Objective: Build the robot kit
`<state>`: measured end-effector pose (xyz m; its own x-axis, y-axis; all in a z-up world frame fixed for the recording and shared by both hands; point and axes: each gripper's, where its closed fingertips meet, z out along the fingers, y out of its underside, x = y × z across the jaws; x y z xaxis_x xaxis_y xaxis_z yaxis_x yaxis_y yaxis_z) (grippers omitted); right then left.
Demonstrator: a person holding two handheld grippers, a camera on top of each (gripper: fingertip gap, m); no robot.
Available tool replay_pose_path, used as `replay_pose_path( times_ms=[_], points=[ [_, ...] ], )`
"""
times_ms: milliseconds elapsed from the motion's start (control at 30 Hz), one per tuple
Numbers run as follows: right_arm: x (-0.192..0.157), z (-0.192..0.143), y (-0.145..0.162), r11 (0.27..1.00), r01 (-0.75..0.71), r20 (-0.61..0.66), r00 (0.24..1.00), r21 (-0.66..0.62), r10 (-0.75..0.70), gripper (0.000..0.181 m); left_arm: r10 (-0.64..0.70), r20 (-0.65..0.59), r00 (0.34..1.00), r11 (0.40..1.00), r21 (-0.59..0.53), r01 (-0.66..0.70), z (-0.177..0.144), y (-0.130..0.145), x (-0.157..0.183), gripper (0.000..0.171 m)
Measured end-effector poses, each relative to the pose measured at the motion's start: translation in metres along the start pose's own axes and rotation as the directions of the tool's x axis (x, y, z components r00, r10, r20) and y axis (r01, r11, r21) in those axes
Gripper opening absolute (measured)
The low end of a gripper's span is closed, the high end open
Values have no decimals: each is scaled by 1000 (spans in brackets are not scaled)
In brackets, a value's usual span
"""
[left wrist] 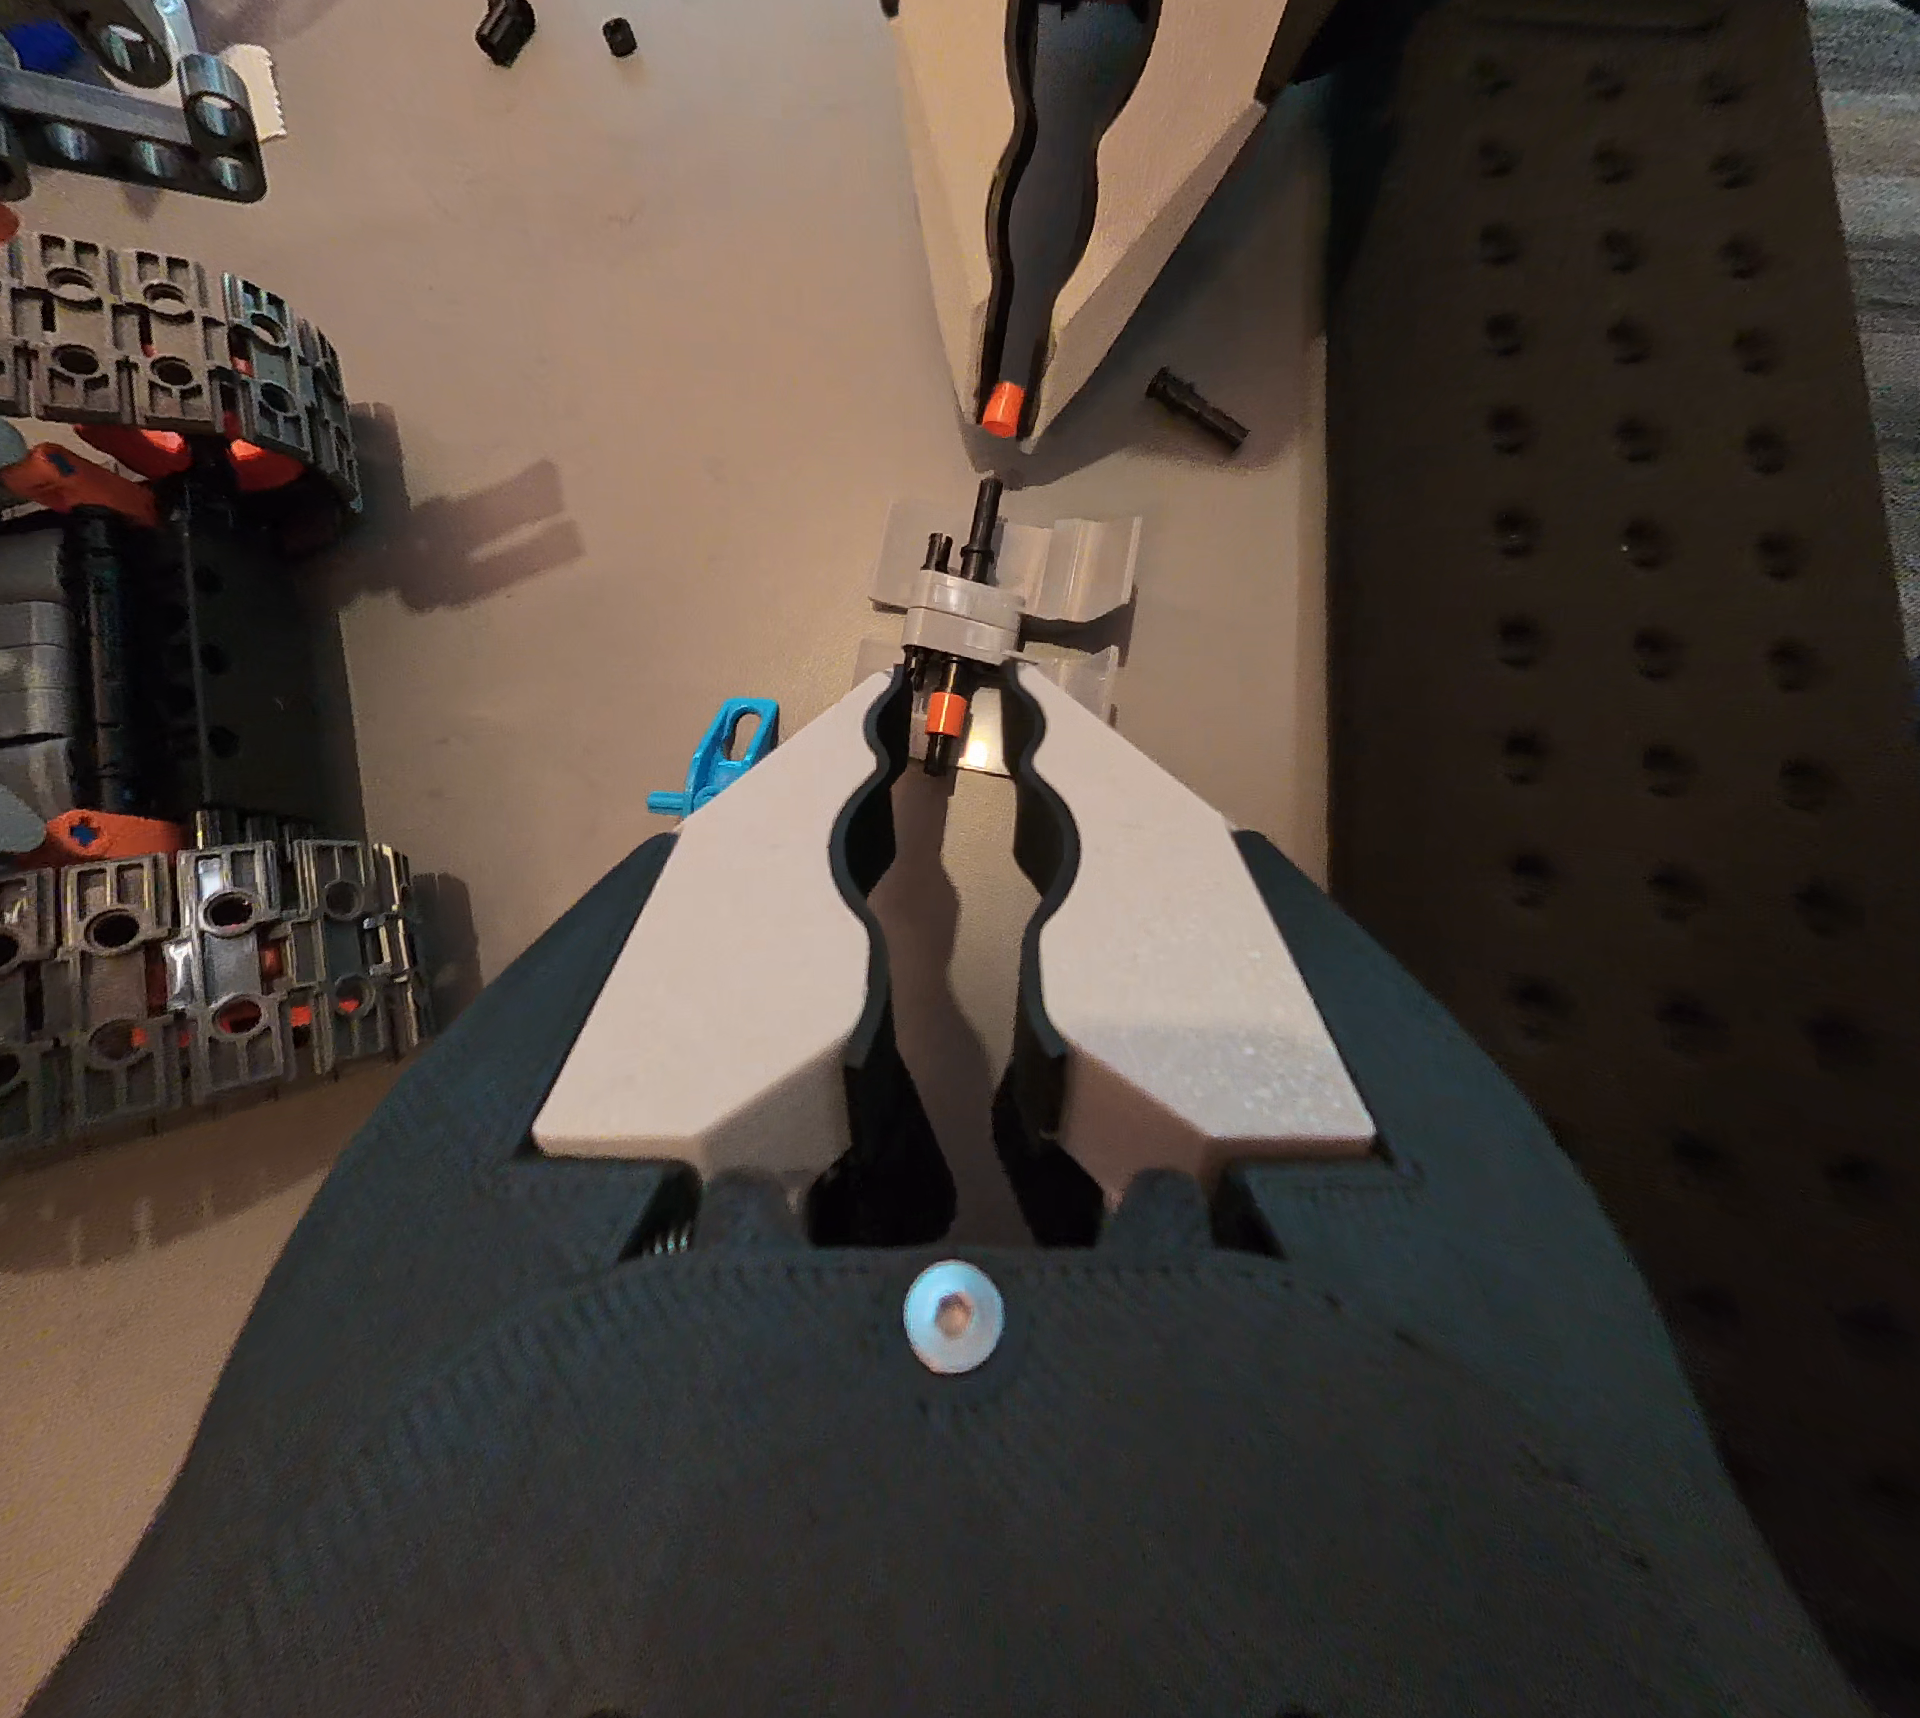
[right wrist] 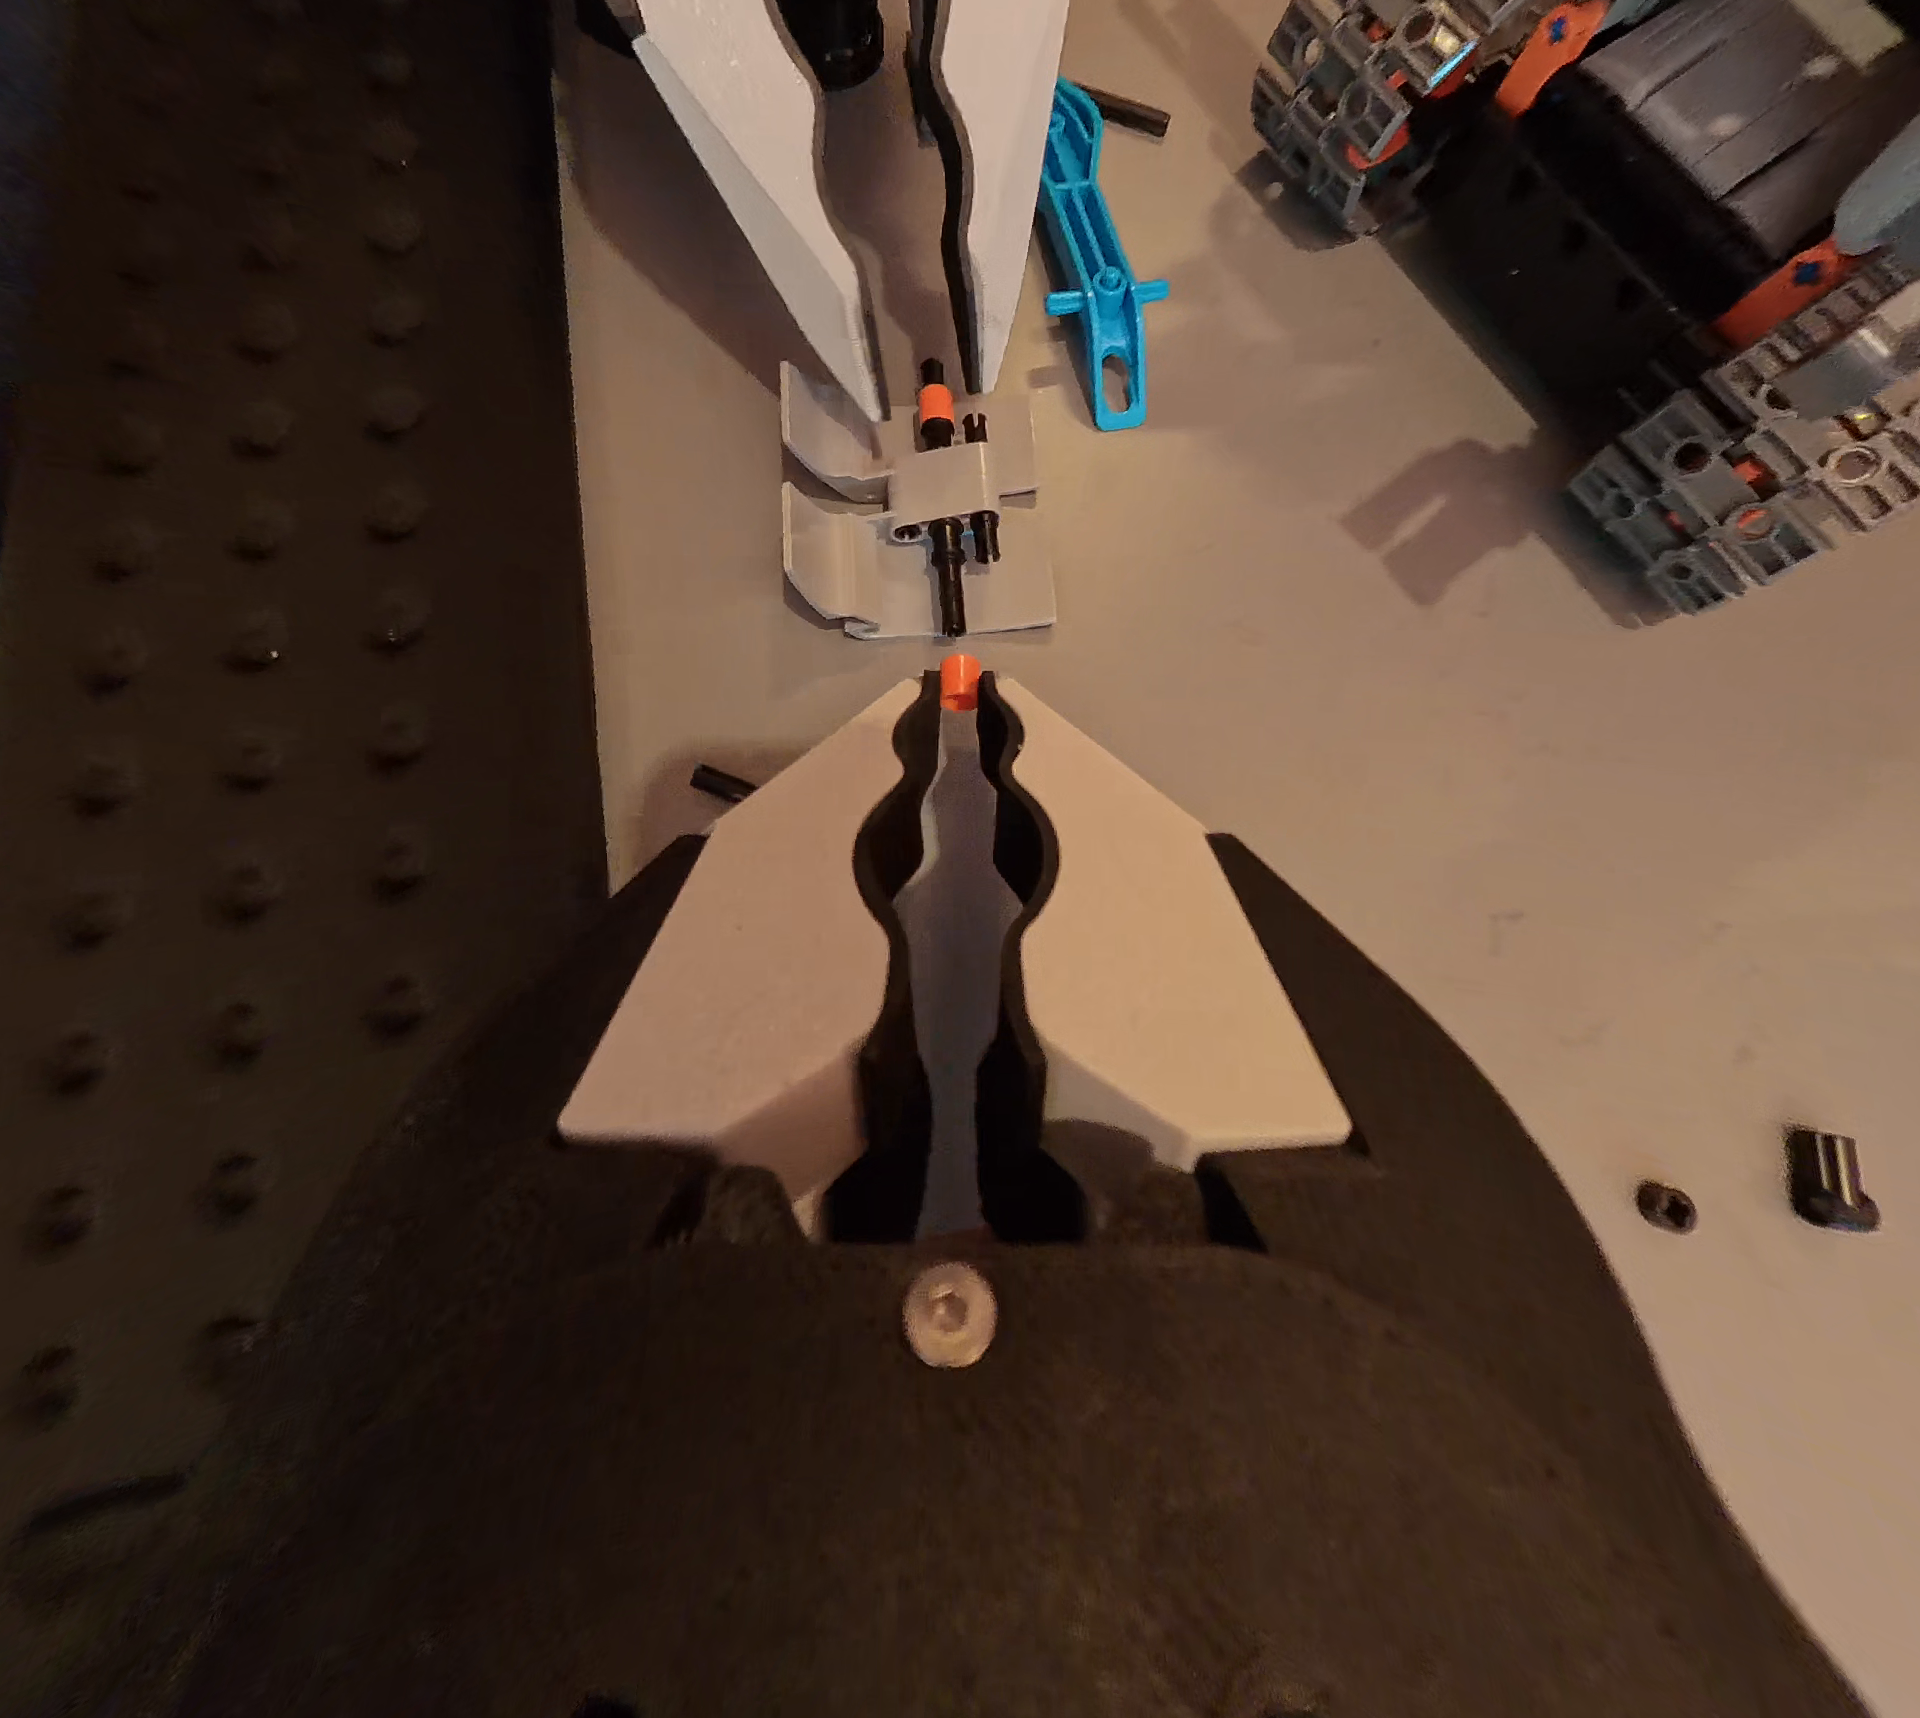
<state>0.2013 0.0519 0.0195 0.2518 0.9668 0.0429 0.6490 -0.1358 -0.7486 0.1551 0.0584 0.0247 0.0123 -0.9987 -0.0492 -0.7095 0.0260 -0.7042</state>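
Right now my left claw (left wrist: pixel 943 681) is drawn in narrow around a small assembly: a grey connector block (left wrist: pixel 961 614) with a black axle (left wrist: pixel 980 525) through it and an orange bush (left wrist: pixel 943 712) at my end, which sits between my fingertips at the centre of the frame. Whether the fingers truly pinch it or only flank it I cannot tell. The axle's free tip points up the frame, so it is presented end-on to my right claw (right wrist: pixel 956 686), whose fingers are clamped on a second orange bush (right wrist: pixel 958 681); bush and axle tip are lined up, just apart. A blue piece (right wrist: pixel 1101 266) lies beside them, and a tracked vehicle model (right wrist: pixel 1621 193) stands in the upper right of the right wrist view, well apart.
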Motion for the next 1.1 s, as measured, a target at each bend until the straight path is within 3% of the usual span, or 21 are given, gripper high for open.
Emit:
replay_pose_path(
  times_ms=[167, 500, 1100],
  points=[
    [0, 8, 0, 1000, 17, 19, 1000, -13, -17, 4, 54, 0, 999, 997, -46, -54, 4, 4, -1, 1],
    [4, 11, -1, 1000, 15, 37, 999, -14, -15, 4, 78, -25, 997, 996, -46, -79, 5, 2, 1, 0],
    [0, 13, -1, 999, 30, 261, 965, -16, -24, 4, 118, -51, 992, 992, -36, -120, 7, 2, 2, 0]
  ],
)
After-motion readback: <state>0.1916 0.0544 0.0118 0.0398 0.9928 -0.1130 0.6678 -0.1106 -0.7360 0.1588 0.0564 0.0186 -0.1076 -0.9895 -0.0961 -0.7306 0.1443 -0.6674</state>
